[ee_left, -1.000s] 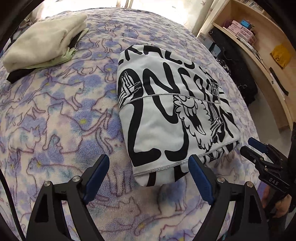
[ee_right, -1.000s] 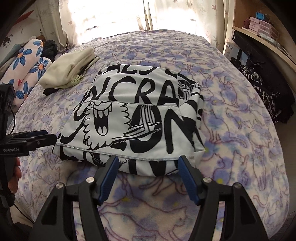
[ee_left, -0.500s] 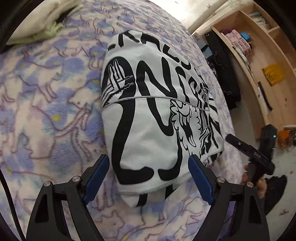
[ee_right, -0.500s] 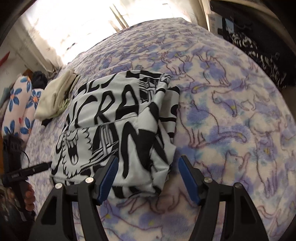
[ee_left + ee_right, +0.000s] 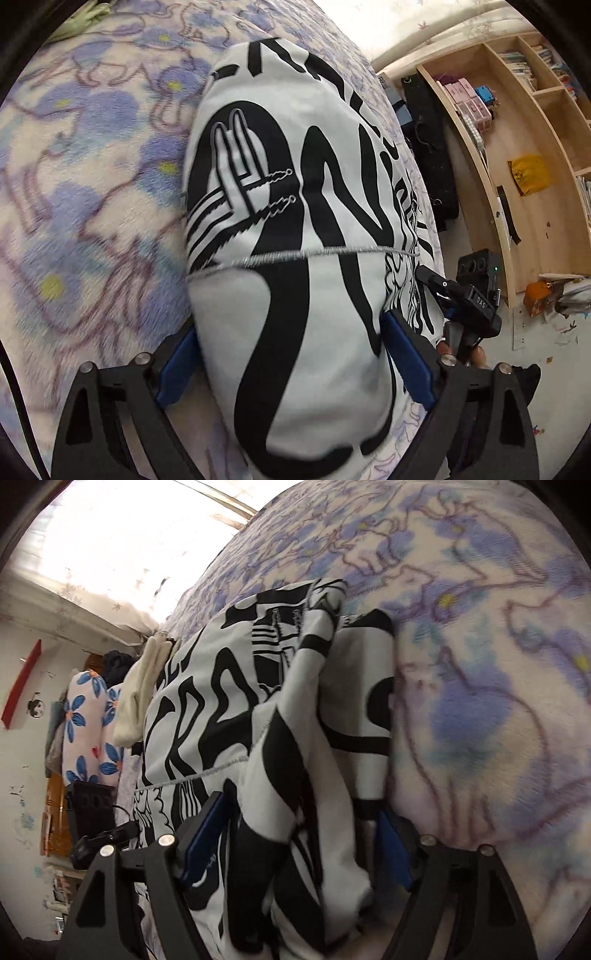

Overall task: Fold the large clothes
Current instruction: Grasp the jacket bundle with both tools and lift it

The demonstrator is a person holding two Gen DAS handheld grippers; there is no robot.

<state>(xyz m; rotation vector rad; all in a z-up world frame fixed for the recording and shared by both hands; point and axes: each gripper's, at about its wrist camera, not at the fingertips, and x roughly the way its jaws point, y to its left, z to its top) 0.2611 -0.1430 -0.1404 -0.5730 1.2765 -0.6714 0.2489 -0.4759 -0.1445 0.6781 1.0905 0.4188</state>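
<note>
You have one folded garment (image 5: 295,240), white with black lettering, lying on the cat-print blanket (image 5: 81,192). Your left gripper (image 5: 291,365) straddles its near end, jaws wide and opening, cloth between them. Your right gripper (image 5: 295,845) does the same at another edge, jaws opening. Open blanket lies at nine o'clock of the left view and three o'clock of the right. The print's letters read only in part.

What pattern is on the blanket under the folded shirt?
Purple-outlined cats and blue blotches on cream blanket; clearest in the left wrist view.
</note>
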